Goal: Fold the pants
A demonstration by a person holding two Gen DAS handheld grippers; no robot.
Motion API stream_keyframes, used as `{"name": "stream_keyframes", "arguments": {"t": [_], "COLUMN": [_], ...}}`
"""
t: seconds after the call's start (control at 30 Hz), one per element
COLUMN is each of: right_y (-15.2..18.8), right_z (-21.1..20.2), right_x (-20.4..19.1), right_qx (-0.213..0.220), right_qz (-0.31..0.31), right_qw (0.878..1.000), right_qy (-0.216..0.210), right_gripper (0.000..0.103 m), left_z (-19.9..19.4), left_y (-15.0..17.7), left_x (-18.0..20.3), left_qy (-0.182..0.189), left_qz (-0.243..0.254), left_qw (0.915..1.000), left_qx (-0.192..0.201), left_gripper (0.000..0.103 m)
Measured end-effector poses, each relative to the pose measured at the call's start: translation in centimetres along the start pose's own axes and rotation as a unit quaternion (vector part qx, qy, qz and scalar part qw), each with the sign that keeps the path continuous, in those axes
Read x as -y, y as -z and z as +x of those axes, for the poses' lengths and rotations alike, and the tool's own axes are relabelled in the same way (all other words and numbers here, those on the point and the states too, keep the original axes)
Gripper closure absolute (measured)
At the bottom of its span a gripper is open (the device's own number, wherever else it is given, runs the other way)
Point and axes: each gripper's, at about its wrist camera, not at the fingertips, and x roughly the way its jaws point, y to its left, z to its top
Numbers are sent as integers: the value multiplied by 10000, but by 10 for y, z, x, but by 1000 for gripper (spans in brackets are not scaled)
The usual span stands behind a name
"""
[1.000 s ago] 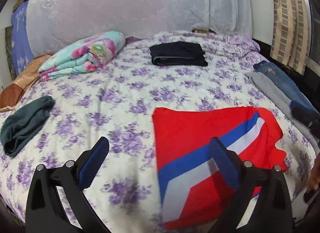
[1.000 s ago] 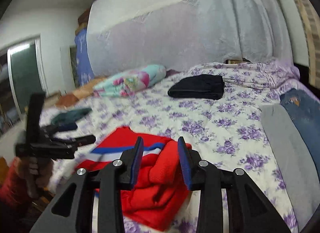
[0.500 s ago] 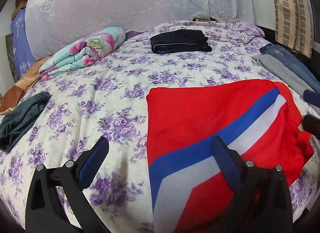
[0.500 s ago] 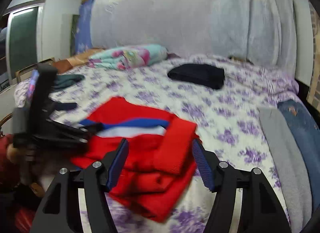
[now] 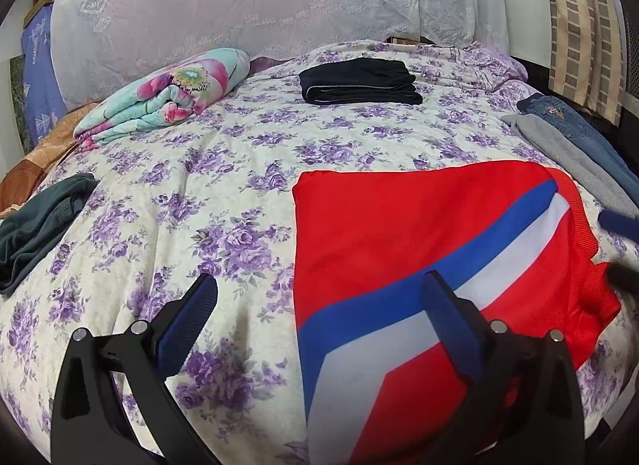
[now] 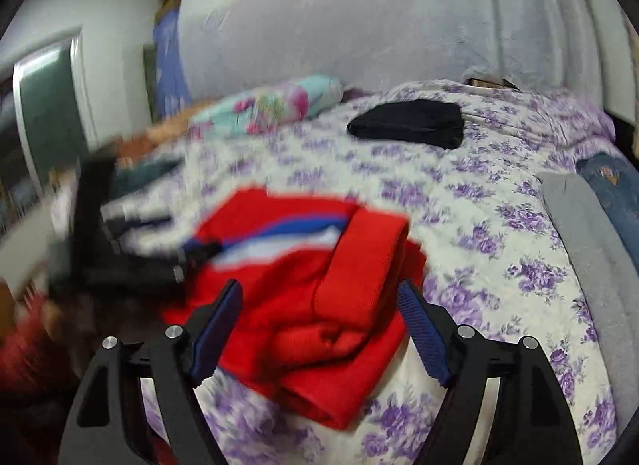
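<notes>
Red pants (image 5: 399,233) with blue-and-white stripes lie folded flat on the floral bedspread (image 5: 223,169).

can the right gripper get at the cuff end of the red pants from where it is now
Probably yes. The right gripper stands open with the bunched end of the red pants lying between its fingers; nothing sits between them. The left gripper hovers off to the side.

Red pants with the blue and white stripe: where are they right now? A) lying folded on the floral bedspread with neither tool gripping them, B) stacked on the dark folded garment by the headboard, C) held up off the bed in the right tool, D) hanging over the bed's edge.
A: the red pants lie folded on the bedspread, and the right tool and left tool both stand open.
</notes>
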Motion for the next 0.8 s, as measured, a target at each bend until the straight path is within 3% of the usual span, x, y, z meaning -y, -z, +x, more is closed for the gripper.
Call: {"name": "stream_keyframes", "arguments": {"t": [0.17, 0.47, 0.57, 0.67, 0.73, 0.8], "right_y": [-15, -41, -48, -36, -28, -24], "right_z": [8, 37, 52, 85, 85, 64], "right_x": [1, -19, -27, -29, -34, -43], "right_qx": [141, 48, -163, -765, -643, -277], "right_qz": [5, -330, -580, -937, -1050, -987], "right_qw": [9994, 9991, 9975, 9890, 9865, 9874], "right_qy": [310, 272, 374, 856, 1082, 1203], "right_gripper": [23, 21, 20, 11, 10, 8], "left_z": [0, -2, -3, 11, 21, 17], "left_y": [0, -4, -11, -10, -6, -7], "left_x": [0, -16, -29, -39, -45, -53], "left_qy": [1, 308, 104, 100, 340, 487], "left_qz": [4, -308, -366, -447, -609, -848], "left_qw": [10000, 9990, 9993, 9987, 9966, 9945], "left_qx": [5, -79, -37, -229, -446, -376], "left_gripper": [4, 4, 4, 4, 4, 4]}}
